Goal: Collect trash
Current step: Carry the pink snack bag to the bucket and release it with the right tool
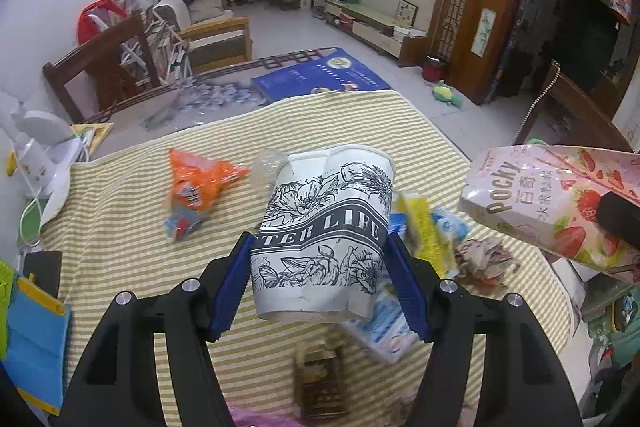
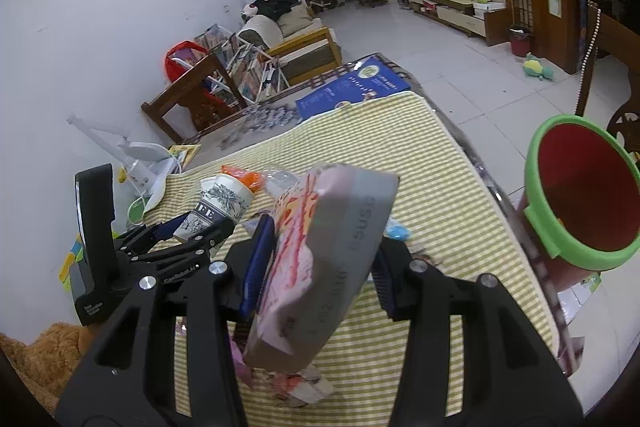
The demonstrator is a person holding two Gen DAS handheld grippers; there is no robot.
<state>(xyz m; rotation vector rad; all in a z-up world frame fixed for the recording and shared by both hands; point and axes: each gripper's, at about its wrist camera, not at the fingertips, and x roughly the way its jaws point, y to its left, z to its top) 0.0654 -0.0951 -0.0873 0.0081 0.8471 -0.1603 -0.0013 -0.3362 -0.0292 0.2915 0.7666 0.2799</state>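
Mid-task: both grippers loaded, nothing binned yet as far as the views show. Left gripper (image 1: 320, 267) has its blue pads pinching a paper cup (image 1: 324, 227), lifted and tilted above the striped cloth (image 1: 120, 227). Right gripper (image 2: 316, 267) has jaws clamped on a pink Pocky box (image 2: 320, 259), also held off the cloth. A red bin (image 2: 580, 195) with green rim stands at the table's right edge, near the box; its mouth faces the camera and looks empty, though the bottom is not visible.

Left on the cloth: orange wrapper (image 1: 200, 183), clear plastic piece (image 1: 268, 163) behind the cup, yellow-blue packets (image 1: 428, 227), crumpled paper (image 1: 484, 259), a light-blue pack (image 1: 384, 327) under the cup, and a brown packet (image 1: 320, 379) near the camera. So most of the pick-up remains.

Writing: cup shows "TER LIFE" in a banner with black floral print, first letters hidden. Box reads "Pocky" plus Chinese characters "百奇" and strawberry art; the grey side carries a printed code, too blurred to read. A blue book (image 1: 320, 75) lies beyond the cloth, text illegible.
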